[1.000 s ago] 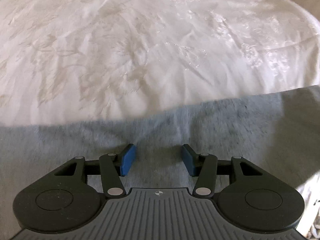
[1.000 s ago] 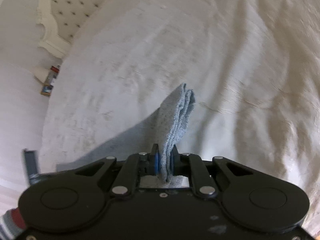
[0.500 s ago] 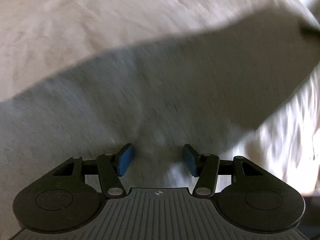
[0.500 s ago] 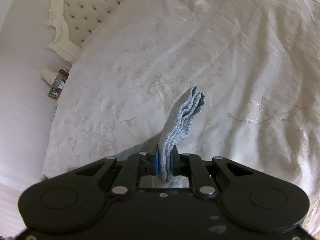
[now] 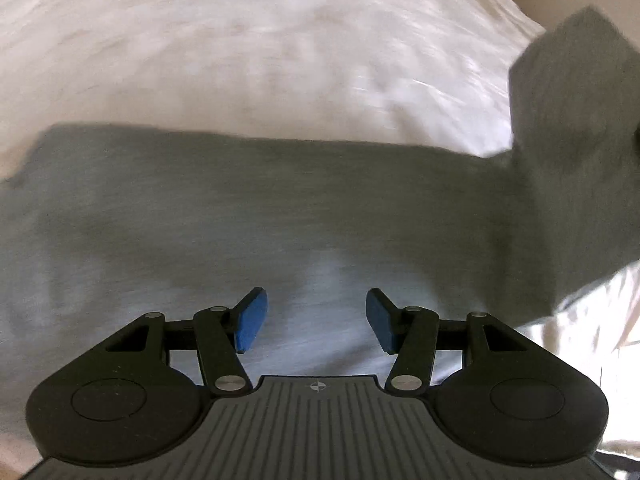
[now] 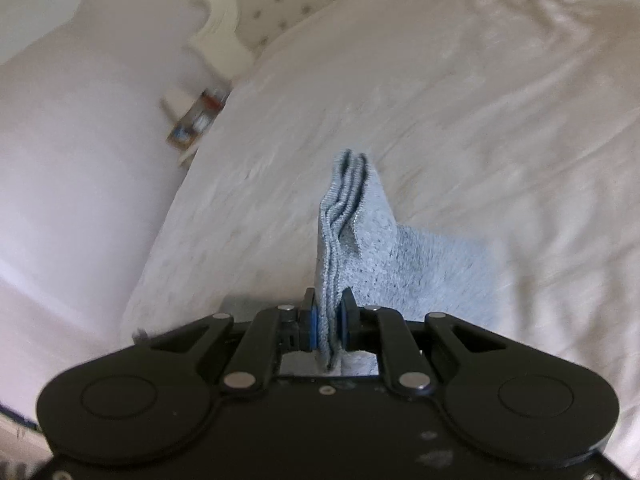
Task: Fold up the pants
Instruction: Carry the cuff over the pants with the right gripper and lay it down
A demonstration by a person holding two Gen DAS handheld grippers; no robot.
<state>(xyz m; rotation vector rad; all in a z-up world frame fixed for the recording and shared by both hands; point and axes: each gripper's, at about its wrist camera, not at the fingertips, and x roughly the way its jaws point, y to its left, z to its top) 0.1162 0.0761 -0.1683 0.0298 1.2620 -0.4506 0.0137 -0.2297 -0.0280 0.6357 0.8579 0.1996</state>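
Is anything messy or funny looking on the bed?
Only mid-fold stuff: one end of the grey pants sticks up at the right while the rest lies flat on the white bedspread. The right gripper pinches several layers; the left gripper hangs open.

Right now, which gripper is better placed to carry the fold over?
Right. The right gripper is shut on a layered edge of the grey knit pants, lifted off the white bedspread. The left gripper is open, holding nothing.
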